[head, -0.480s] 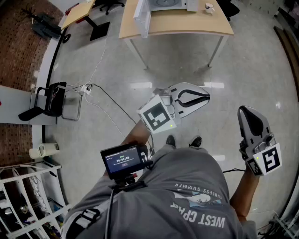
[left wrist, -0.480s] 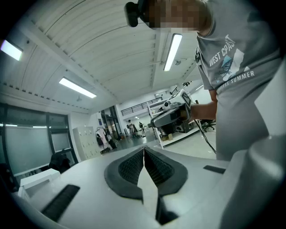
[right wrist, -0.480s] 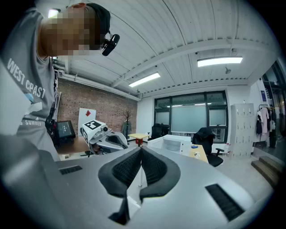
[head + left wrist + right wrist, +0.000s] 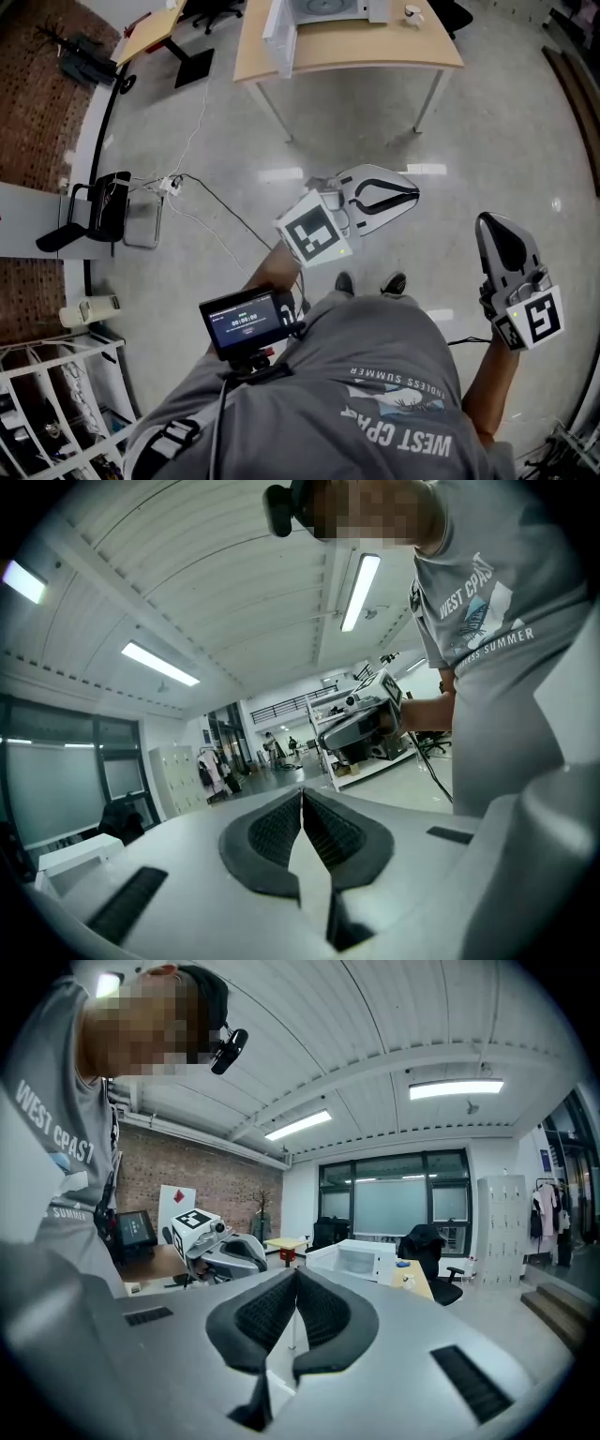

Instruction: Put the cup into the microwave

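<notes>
A small white cup [image 4: 411,13] stands on the wooden table [image 4: 375,52] far ahead, to the right of the white microwave [image 4: 323,9], whose door [image 4: 279,37] hangs open. In the right gripper view the microwave [image 4: 361,1258] and the cup [image 4: 410,1281] show small behind the jaws. My left gripper [image 4: 411,193] is held over the floor, shut and empty, its pads meeting [image 4: 302,794]. My right gripper [image 4: 489,223] hangs at the right, also shut with nothing between its pads [image 4: 295,1274]. Both are far from the table.
A black chair [image 4: 103,206] and floor cables [image 4: 202,183] lie to the left. A white wire rack [image 4: 47,394] stands at bottom left. A second desk [image 4: 155,28] is at top left. An office chair [image 4: 427,1246] stands behind the table. A small screen [image 4: 246,323] hangs at the person's chest.
The table and microwave sit slightly higher and further left in the head view. Both grippers stay where they were, still shut.
</notes>
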Motion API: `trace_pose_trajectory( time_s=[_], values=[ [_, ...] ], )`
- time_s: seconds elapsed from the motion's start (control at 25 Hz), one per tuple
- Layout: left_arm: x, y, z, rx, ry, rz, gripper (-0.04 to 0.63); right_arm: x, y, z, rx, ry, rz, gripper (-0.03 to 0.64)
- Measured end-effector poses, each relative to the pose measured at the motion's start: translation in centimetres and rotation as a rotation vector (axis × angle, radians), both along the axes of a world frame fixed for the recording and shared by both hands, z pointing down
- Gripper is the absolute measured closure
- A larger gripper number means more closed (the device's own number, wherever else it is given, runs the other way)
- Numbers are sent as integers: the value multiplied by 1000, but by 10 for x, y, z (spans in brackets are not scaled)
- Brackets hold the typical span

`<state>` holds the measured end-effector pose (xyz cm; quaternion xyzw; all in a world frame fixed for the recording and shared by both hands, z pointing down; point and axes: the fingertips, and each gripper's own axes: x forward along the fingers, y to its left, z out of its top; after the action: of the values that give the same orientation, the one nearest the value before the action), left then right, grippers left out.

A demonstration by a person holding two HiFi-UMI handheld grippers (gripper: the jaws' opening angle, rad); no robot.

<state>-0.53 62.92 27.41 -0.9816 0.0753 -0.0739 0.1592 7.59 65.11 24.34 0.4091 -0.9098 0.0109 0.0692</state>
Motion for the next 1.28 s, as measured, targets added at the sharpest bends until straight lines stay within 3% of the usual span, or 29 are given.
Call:
trace_pose_trajectory(
  time_s=[0.28,0.48,0.72,1.12,1.28],
  values=[
    [2,-2,-2,-11,-2,-3,572,9,-7,-13,0,-97,45,595],
    [10,-8,-5,-21,-14,-7,572,19,-17,-16,7,-91,45,595],
    [51,-23,6,-31,-33,-18,572,59,-34,0,-16,-124,33,595],
    [138,-51,25,-22,-39,-31,572,154,-67,30,-12,-83,36,595],
    [150,-50,13,-9,-49,-29,572,167,-69,17,3,-85,36,595]
  ],
)
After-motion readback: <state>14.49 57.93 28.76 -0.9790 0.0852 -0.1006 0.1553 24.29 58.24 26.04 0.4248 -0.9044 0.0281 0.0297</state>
